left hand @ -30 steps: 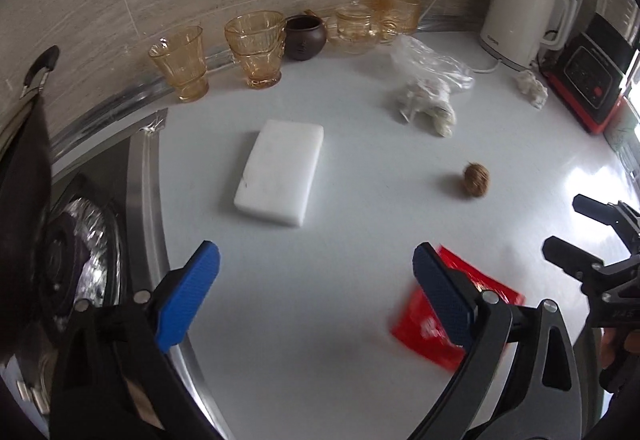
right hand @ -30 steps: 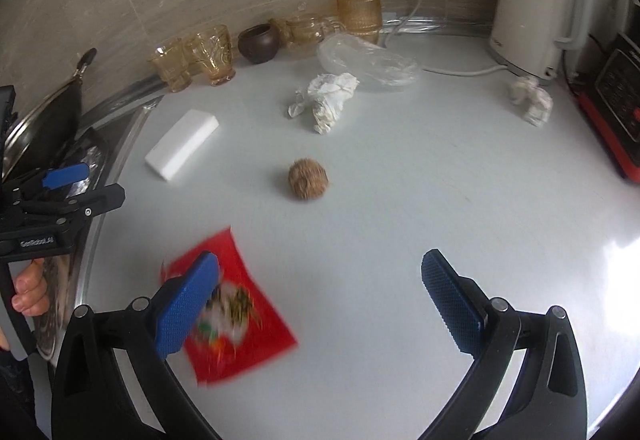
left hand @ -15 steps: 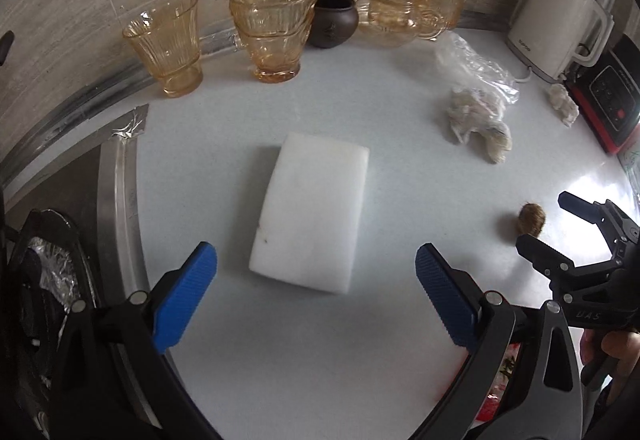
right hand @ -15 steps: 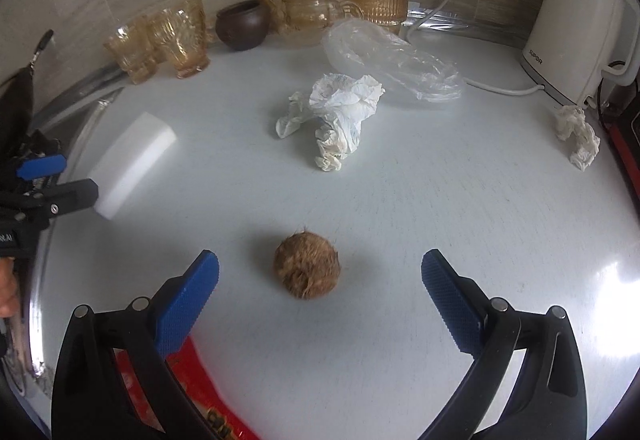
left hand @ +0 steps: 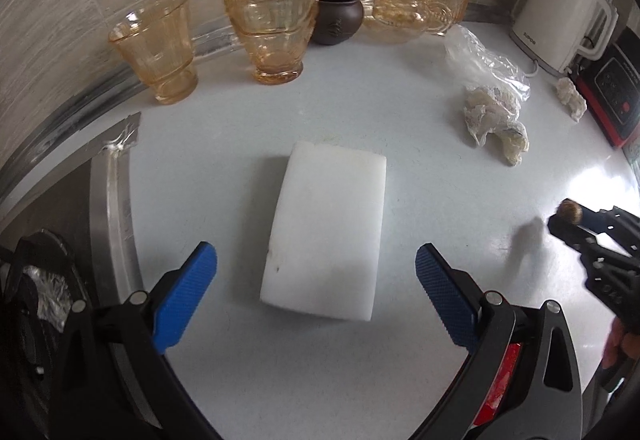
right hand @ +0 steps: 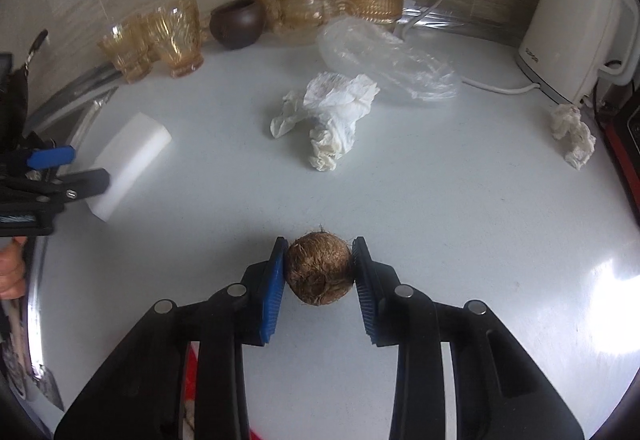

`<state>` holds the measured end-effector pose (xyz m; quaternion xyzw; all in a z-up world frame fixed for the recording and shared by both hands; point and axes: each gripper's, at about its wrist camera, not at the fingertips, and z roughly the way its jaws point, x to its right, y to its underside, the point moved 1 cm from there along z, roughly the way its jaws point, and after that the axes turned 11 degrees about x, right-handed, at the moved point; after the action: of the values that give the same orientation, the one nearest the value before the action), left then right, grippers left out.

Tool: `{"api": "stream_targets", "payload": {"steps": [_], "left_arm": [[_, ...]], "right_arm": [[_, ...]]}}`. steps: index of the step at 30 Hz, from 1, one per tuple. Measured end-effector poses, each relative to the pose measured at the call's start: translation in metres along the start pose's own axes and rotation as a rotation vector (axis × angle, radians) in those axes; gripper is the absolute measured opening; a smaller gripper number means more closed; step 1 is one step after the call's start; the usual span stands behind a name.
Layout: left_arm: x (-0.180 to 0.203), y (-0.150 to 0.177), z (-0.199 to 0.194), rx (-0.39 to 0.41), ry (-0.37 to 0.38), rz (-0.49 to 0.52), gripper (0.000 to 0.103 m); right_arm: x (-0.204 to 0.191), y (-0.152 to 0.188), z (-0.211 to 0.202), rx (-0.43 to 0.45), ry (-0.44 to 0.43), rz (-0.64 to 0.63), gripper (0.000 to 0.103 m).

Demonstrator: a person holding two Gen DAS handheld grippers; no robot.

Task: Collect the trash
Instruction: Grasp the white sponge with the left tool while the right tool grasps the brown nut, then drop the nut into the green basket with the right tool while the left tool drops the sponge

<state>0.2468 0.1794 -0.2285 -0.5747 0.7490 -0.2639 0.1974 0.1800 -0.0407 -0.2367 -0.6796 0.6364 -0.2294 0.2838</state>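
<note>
My right gripper [right hand: 319,272] is shut on a brown fibrous ball [right hand: 319,268], both blue pads touching its sides, just above the white counter [right hand: 460,224]. The ball also shows in the left wrist view [left hand: 571,210], lifted over its shadow. My left gripper [left hand: 316,288] is open and empty, its jaws astride the near end of a white sponge block [left hand: 328,228]. A crumpled white tissue [right hand: 328,119], a clear plastic bag [right hand: 384,57] and a small tissue wad [right hand: 572,133] lie farther back. A red wrapper [left hand: 498,384] peeks out behind my left gripper's right finger.
Amber glasses [left hand: 154,47] [left hand: 274,27], a brown pot [left hand: 338,15] and amber jars [left hand: 420,5] line the back wall. A white kettle [right hand: 576,19] and a red-black appliance [left hand: 616,87] stand at the right. A stove with a pan [left hand: 36,280] lies left.
My right gripper moved forward and closed on the brown ball, lifting it slightly. My left gripper advanced over the white sponge block, staying open.
</note>
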Motion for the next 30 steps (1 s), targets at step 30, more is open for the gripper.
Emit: {"api": "stream_targets", "payload": {"steps": [30], "left_arm": [[0.081, 0.006, -0.076, 0.099, 0.105, 0.087, 0.058]], "right_arm": [[0.058, 0.049, -0.129, 0.088, 0.03, 0.119, 0.033]]}}
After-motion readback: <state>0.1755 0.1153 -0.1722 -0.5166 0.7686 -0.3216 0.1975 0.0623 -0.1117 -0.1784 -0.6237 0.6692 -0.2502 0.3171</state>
